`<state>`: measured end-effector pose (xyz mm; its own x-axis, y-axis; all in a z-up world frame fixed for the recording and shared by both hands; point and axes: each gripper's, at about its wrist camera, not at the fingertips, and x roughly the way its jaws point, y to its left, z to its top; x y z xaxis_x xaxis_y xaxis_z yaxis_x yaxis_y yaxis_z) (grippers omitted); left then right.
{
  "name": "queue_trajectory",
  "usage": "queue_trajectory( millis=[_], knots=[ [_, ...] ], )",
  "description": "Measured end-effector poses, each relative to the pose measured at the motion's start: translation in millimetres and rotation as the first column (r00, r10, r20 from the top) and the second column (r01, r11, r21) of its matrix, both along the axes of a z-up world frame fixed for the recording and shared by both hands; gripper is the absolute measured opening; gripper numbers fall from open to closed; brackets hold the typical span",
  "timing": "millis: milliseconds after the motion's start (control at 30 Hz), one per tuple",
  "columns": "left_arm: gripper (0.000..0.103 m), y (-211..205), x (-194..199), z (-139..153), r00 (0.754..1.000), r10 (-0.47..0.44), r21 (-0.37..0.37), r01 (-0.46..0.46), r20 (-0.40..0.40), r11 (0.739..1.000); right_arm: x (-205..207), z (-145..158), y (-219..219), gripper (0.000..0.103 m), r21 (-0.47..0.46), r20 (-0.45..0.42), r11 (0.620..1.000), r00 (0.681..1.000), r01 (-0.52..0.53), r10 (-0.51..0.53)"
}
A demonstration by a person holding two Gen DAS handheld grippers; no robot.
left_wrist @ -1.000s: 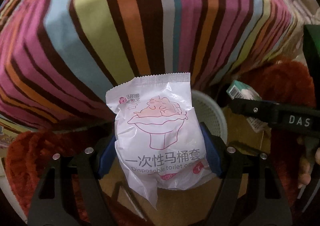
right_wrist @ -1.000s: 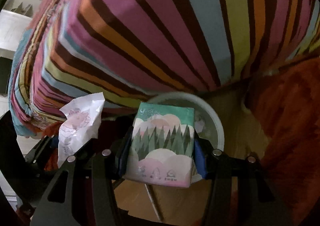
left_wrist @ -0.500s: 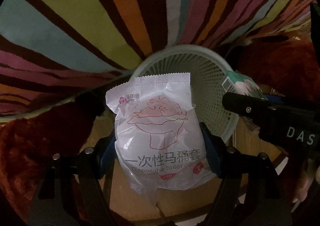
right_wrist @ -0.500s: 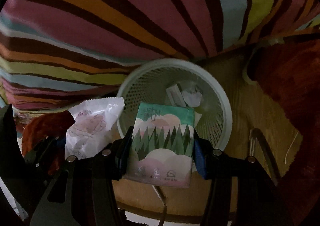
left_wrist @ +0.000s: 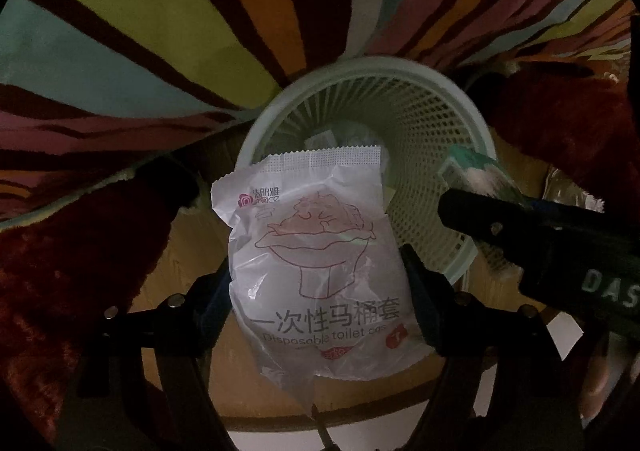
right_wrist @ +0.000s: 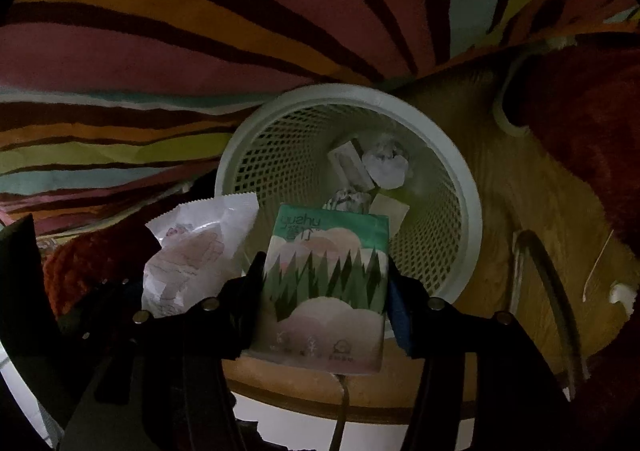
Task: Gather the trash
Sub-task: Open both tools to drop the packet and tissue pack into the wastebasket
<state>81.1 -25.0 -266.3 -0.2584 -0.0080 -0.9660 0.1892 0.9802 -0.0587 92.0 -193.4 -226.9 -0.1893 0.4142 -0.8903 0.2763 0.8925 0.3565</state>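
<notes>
1. At the far left, the striped cover (left_wrist: 132,51) hangs down over the scene, and below it there is a red rug (left_wrist: 60,251) on the wooden floor (right_wrist: 520,211).
2. The left tool (left_wrist: 320,291) points steeply down. The white packet (left_wrist: 316,259) stands upright between its blue pads. The jaws are opening at this moment, but the packet is not yet fallen; both pads seem to touch its sides, though I cannot tell if they press.
3. The top edge of the white packet lies in front of the near left rim of the bin (left_wrist: 440,123), so it is at the edge of the bin's mouth, not inside.
4. The bin is a pale mesh basket, it stands on the floor just beside the striped cover. Inside it, seen from the right wrist, there are crumpled papers (right_wrist: 386,165) and small wrappers (right_wrist: 352,167).
5. The right tool (right_wrist: 326,287) carries the green pack (right_wrist: 328,279) upright between its pads. Its jaws are opening too. A thin gap seems to show at the right pad; the left pad is close to the pack.
6. The green pack is in front of the near rim of the bin, its top reaches over the opening.
7. At the far right, more red rug (right_wrist: 592,123) covers the floor.
</notes>
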Motion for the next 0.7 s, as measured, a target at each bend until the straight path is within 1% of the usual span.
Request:
queue_trajectory(
  millis=[33, 67, 100, 167, 267, 467, 567, 700],
  knots=[
    [0.080, -0.2, -0.5, -2.1, 1.000, 0.000, 0.005, 0.000, -0.007, 1.000, -0.1, -1.1, 0.0, 0.062, -0.001, -0.006, 1.000, 1.000, 0.004, -0.004],
    [0.082, -0.1, -0.9, -5.2, 1.000, 0.000, 0.010, 0.000, -0.015, 1.000, -0.1, -1.9, -0.6, 0.079, -0.006, -0.011, 1.000, 1.000, 0.006, -0.006],
    [0.086, 0.0, -1.2, -6.2, 1.000, 0.001, 0.014, -0.001, -0.018, 1.000, 0.2, -1.8, -1.3, 0.090, -0.013, -0.007, 1.000, 1.000, 0.011, -0.011],
    [0.087, 0.1, -1.2, -6.1, 1.000, 0.002, 0.022, -0.002, -0.014, 1.000, 1.2, -1.7, -1.7, 0.091, -0.018, 0.002, 1.000, 1.000, 0.023, -0.023],
    [0.089, -0.9, -1.5, -3.8, 1.000, 0.007, 0.013, -0.007, -0.001, 1.000, 0.2, -2.3, -5.3, 0.091, -0.021, 0.000, 0.999, 0.999, 0.045, -0.045],
    [0.089, 4.6, -3.7, 5.4, 1.000, 0.003, 0.022, -0.004, 0.021, 1.000, 0.7, 0.8, -9.4, 0.091, -0.017, 0.015, 0.998, 0.998, 0.068, -0.068],
    [0.089, 5.8, -5.5, 12.6, 0.999, -0.001, 0.027, -0.001, 0.046, 1.000, 0.0, 6.7, -11.8, 0.091, -0.022, 0.034, 0.997, 0.997, 0.070, -0.069],
    [0.089, 9.2, -7.1, 24.9, 0.996, 0.015, 0.020, -0.017, 0.086, 1.000, -3.5, 23.2, -11.2, 0.091, -0.037, 0.099, 0.998, 0.994, 0.059, -0.055]
  ],
)
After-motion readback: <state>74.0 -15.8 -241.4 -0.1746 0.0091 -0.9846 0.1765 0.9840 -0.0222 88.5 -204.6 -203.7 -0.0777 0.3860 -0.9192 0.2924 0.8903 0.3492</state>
